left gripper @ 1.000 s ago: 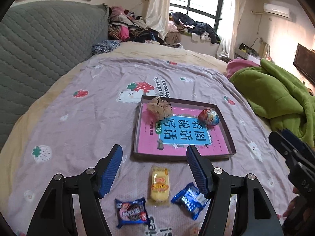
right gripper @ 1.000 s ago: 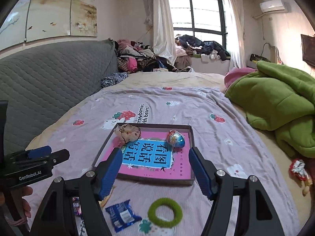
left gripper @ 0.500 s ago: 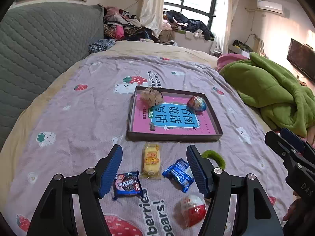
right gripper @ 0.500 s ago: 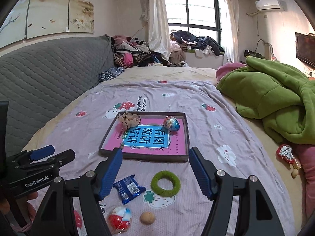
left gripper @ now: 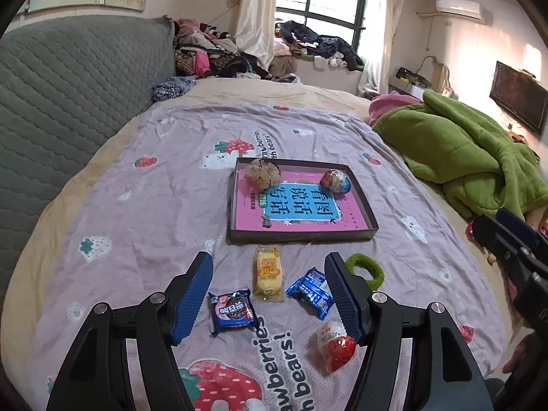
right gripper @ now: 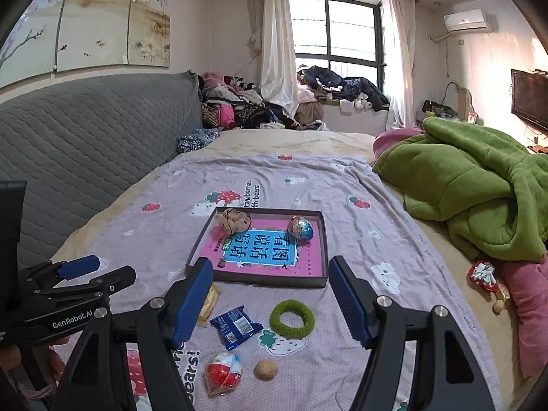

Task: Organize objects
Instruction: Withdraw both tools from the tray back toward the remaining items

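A shallow brown tray (left gripper: 301,236) with a pink printed bottom lies on the purple bedspread. In it are a tan scrunchie (left gripper: 263,173) and a foil egg (left gripper: 335,181). Nearer lie a yellow cake pack (left gripper: 268,272), a blue cookie pack (left gripper: 232,311), a blue wrapper (left gripper: 310,293), a green ring (left gripper: 366,270) and a red-white egg (left gripper: 334,344). The right wrist view adds a walnut (right gripper: 265,369) beside that egg (right gripper: 222,373). My left gripper (left gripper: 269,263) hangs open above the packs, holding nothing. My right gripper (right gripper: 270,263) is open and empty too, above the tray's (right gripper: 267,281) near rim.
A green blanket (right gripper: 479,198) is heaped on the bed's right side, with a red-white wrapped item (right gripper: 483,275) and pink cloth below it. A grey quilted headboard (right gripper: 85,144) runs along the left. Clothes are piled at the far end by the window.
Both grippers have drawn back from the tray and risen. The tray looks smaller, and the red-white egg, green ring and walnut have come into view in front of it.
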Available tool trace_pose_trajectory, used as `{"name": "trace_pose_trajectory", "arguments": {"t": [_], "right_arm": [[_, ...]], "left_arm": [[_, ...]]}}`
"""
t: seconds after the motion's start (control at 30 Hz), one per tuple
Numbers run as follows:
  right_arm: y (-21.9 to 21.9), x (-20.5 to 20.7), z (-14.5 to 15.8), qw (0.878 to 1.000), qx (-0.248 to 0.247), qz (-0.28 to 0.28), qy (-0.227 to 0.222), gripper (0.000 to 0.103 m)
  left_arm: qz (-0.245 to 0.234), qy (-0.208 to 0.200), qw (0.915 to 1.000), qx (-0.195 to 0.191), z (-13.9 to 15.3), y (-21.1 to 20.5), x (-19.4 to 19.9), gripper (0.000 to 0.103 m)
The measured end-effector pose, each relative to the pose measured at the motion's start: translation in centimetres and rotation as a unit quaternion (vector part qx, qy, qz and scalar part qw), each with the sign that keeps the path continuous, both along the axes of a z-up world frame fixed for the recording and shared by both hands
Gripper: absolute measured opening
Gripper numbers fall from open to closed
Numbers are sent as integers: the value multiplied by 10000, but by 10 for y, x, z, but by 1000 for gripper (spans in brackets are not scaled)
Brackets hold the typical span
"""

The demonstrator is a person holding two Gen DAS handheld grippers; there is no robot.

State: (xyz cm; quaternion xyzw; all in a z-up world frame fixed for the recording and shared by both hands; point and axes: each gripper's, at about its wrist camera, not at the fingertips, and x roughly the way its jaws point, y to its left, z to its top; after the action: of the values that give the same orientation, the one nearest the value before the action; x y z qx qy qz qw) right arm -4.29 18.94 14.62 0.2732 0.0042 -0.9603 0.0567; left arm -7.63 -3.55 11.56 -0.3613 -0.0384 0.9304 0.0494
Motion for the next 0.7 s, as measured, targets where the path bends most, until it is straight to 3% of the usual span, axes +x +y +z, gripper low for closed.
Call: {"name": "trace_pose_trajectory", "arguments": {"t": [0.7], "right_arm": [[-17,29,6,9997,106,203,83,69]], "left_arm": [[-147,-16,9998,-117,-3,-9,24,69]]}}
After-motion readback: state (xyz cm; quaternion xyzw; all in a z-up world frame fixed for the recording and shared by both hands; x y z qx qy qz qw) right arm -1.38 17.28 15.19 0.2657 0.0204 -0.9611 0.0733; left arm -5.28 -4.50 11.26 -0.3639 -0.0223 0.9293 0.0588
